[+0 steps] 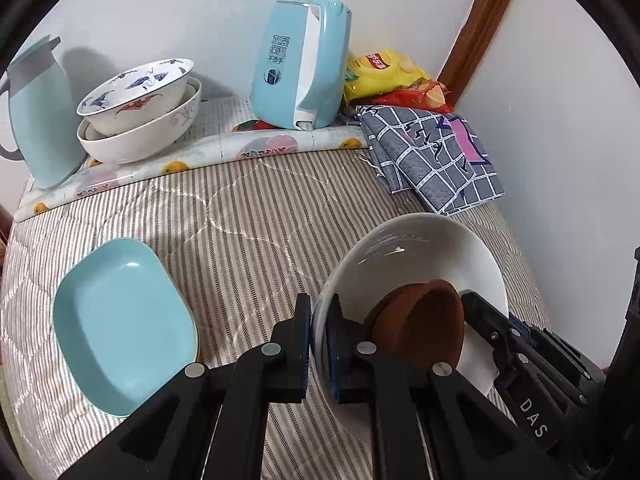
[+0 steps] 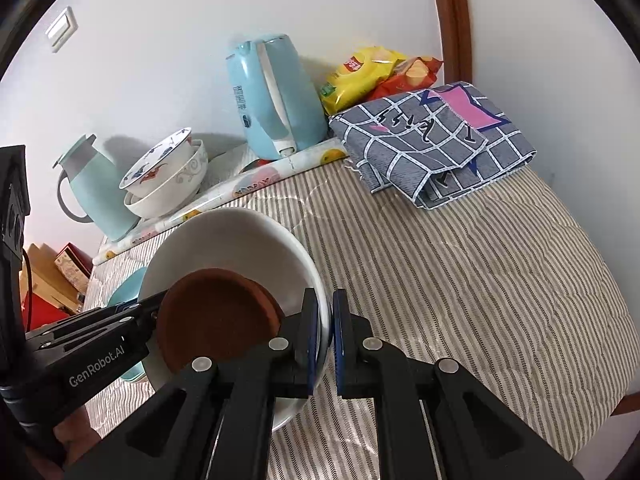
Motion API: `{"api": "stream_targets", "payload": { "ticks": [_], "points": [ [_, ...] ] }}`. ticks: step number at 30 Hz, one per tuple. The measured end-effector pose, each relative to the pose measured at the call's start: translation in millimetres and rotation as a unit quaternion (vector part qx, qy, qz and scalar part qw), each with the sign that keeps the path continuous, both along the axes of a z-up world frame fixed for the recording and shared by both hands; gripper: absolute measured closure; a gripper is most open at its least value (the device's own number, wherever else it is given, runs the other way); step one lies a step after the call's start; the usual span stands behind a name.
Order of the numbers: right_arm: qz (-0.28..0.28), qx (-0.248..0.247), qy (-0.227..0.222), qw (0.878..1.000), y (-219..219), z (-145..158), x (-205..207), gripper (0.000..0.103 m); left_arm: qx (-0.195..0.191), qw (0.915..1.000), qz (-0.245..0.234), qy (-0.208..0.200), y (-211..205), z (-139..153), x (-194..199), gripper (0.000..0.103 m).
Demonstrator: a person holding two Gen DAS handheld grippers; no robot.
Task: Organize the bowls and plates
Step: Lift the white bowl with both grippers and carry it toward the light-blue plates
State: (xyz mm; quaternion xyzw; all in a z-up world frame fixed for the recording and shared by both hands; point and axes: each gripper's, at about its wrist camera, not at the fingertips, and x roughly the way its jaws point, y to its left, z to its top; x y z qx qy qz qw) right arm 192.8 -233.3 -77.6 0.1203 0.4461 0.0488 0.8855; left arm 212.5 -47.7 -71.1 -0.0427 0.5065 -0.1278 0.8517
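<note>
A white bowl (image 1: 420, 248) (image 2: 224, 236) with a brown saucer (image 1: 424, 320) (image 2: 216, 312) lying inside it is held from both sides over the striped tablecloth. My left gripper (image 1: 320, 320) is shut on its left rim. My right gripper (image 2: 326, 320) is shut on the opposite rim. Each gripper also shows in the other's view, the right gripper (image 1: 500, 340) and the left gripper (image 2: 120, 320). A light blue square plate (image 1: 120, 320) (image 2: 128, 284) lies on the cloth left of the bowl. Two patterned bowls (image 1: 140, 100) (image 2: 168, 176) stand nested at the back left.
Along the back wall are a pale blue jug (image 1: 40, 112), a blue kettle (image 1: 300, 68) and snack bags (image 1: 380, 72). A folded checked cloth (image 1: 432, 152) (image 2: 436, 144) lies at the back right. The table's right edge (image 2: 600, 408) drops off near the wall.
</note>
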Motion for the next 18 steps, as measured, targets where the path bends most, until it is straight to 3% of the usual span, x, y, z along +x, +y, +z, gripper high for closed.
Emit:
{"api": "stream_targets", "payload": {
  "ticks": [18],
  "points": [
    [0.016, -0.004, -0.007, 1.0, 20.5, 7.5, -4.9, 0.096, -0.004, 0.9999, 0.014, -0.005, 22.9, 6.7, -7.2, 0.095]
  ]
}}
